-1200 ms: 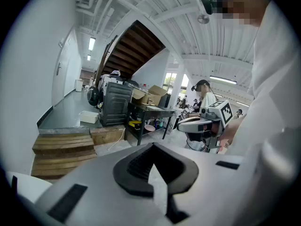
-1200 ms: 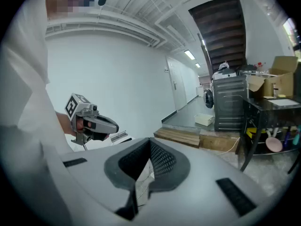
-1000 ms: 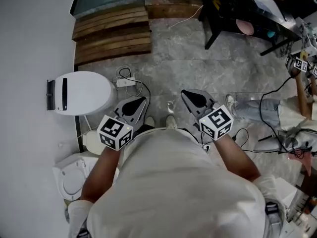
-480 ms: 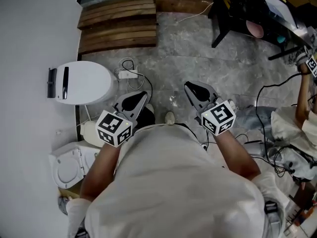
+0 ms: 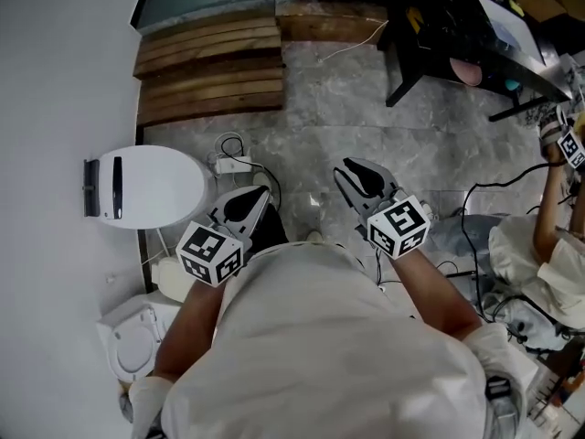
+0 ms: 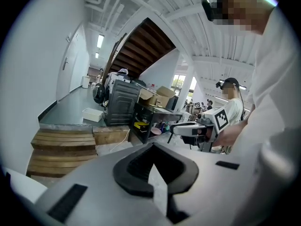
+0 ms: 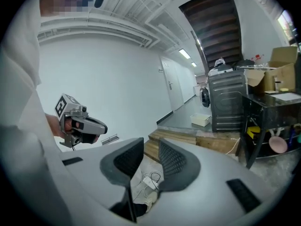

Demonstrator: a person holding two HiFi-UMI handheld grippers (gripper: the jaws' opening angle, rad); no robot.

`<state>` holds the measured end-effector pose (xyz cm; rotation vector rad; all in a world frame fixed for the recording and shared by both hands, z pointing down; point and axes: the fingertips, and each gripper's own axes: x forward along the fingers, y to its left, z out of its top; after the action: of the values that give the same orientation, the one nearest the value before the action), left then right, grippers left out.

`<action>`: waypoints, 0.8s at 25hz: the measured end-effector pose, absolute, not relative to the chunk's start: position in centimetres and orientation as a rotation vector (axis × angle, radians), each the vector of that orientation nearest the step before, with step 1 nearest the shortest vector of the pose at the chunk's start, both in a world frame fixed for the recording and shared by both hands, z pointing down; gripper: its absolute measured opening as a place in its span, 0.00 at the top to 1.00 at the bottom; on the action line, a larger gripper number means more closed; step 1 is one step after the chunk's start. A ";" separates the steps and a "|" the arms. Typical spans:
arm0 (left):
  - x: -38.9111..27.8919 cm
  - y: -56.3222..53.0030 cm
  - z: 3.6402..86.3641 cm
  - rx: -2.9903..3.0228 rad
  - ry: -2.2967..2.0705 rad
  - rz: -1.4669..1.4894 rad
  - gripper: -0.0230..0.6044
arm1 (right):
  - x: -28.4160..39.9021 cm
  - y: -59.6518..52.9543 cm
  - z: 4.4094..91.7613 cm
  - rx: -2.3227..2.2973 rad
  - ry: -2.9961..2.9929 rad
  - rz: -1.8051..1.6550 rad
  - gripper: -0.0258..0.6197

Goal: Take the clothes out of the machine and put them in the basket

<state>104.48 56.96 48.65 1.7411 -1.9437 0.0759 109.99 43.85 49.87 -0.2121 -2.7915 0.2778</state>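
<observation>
Grey stone floor (image 5: 366,108), wooden pallet (image 5: 208,67) against the white wall. What looks like the machine (image 7: 205,98) stands well apart, far down the room; no clothes or basket identifiable. Left gripper (image 6: 151,150): pads pressed together, empty. Right gripper (image 7: 151,145): jaws opening, nothing between them. Both are held out front, probably an approach.

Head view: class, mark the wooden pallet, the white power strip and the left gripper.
wooden pallet (image 5: 207,62), head view, on a middle slat.
white power strip (image 5: 236,164), head view, on its white body.
left gripper (image 5: 265,191), head view, at its closed fingertips.
</observation>
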 end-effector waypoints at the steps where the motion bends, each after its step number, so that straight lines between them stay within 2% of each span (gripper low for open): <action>1: 103.0 56.4 48.9 1.750 -1.935 0.069 0.97 | 108.6 43.2 50.1 -0.192 -2.784 0.275 0.84; 14: 80.9 53.7 48.4 1.904 -1.784 0.067 0.97 | 86.0 40.1 49.1 -0.008 -2.728 0.239 0.84; 20: 74.7 53.7 48.3 1.894 -1.810 0.082 0.97 | 79.2 39.0 48.1 -0.009 -2.755 0.219 0.84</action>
<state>74.66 53.67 48.25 1.8943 -1.8104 0.0816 79.19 39.05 48.10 -0.0087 -2.7550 0.2191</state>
